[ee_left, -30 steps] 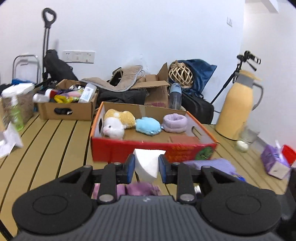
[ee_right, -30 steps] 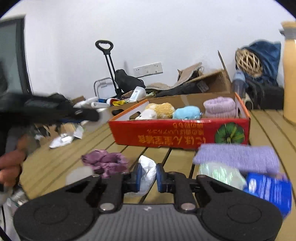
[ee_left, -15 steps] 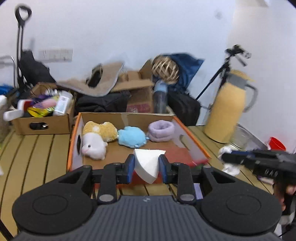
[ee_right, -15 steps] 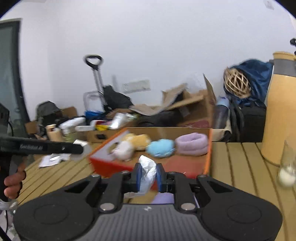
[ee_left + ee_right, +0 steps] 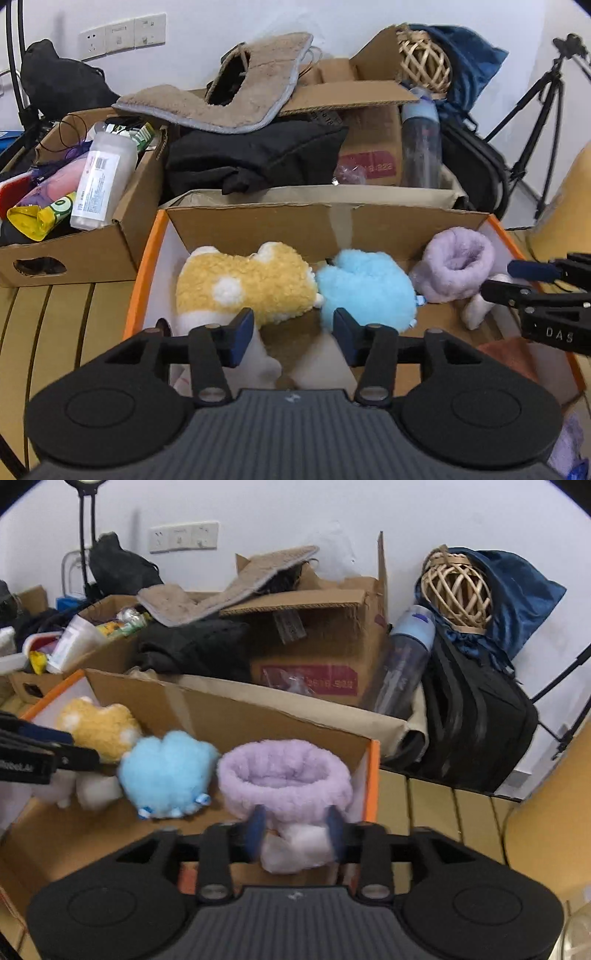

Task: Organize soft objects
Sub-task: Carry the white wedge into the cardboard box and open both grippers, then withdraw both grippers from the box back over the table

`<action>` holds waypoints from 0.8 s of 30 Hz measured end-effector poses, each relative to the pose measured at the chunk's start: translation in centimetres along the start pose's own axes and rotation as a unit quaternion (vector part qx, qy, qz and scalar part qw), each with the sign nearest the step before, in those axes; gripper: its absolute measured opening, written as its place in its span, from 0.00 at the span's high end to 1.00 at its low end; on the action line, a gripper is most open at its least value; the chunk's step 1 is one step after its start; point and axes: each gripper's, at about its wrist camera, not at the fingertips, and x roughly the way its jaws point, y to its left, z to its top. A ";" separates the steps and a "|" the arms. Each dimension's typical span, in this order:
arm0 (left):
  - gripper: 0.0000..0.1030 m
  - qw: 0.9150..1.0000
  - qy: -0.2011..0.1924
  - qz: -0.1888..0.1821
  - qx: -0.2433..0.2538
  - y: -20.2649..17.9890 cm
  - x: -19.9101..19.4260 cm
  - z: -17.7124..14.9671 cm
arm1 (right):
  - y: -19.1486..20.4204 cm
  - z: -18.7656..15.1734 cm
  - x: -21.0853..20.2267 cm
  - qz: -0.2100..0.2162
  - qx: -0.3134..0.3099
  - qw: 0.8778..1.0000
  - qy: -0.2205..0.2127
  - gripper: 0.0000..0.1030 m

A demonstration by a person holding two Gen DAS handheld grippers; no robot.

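An orange-rimmed cardboard box [image 5: 334, 221] holds a yellow plush [image 5: 243, 284], a blue plush [image 5: 364, 288] and a lilac fluffy ring [image 5: 456, 264]. My left gripper [image 5: 293, 334] is open over the box's front part; a white soft piece [image 5: 321, 363] lies below it. My right gripper [image 5: 295, 830] is open over the box's right end, a white crumpled piece [image 5: 295, 843] lying loose between its fingers, just in front of the lilac ring [image 5: 284, 775]. The blue plush [image 5: 166, 771] and yellow plush [image 5: 98, 727] lie to its left. The right gripper also shows in the left wrist view [image 5: 532, 280].
Behind the box stand a brown carton [image 5: 79, 236] of bottles and packets, black clothes [image 5: 258, 155], a beige fleece piece [image 5: 236, 96], a water bottle [image 5: 404, 661], a wicker ball [image 5: 458, 587] and a black backpack [image 5: 476, 716]. A slatted wooden table [image 5: 432, 805] lies beneath.
Both grippers moved forward over the box and opened. The white pieces they held now lie in the box under them.
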 end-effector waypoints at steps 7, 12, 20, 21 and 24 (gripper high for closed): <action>0.34 0.998 -0.050 -0.008 0.021 0.3 -8.6 -0.4 | -0.1 1.0 -8.6 0.012 -0.008 0.999 -0.049 0.49; 0.31 0.994 -0.102 -0.003 0.046 0.4 -17.6 -3.3 | 1.3 -0.4 -17.6 0.013 -0.042 0.995 -0.090 0.41; 0.09 0.957 -0.284 0.027 0.056 0.2 -32.8 -19.2 | 6.2 -12.2 -30.4 0.071 -0.045 0.978 -0.191 0.28; 0.07 0.956 -0.289 0.016 0.042 0.3 -33.8 -21.3 | 7.1 -14.1 -31.4 0.075 -0.044 0.976 -0.200 0.27; 0.06 0.962 -0.274 0.002 0.017 0.2 -35.3 -26.8 | 9.6 -19.5 -33.8 0.080 -0.038 0.972 -0.217 0.23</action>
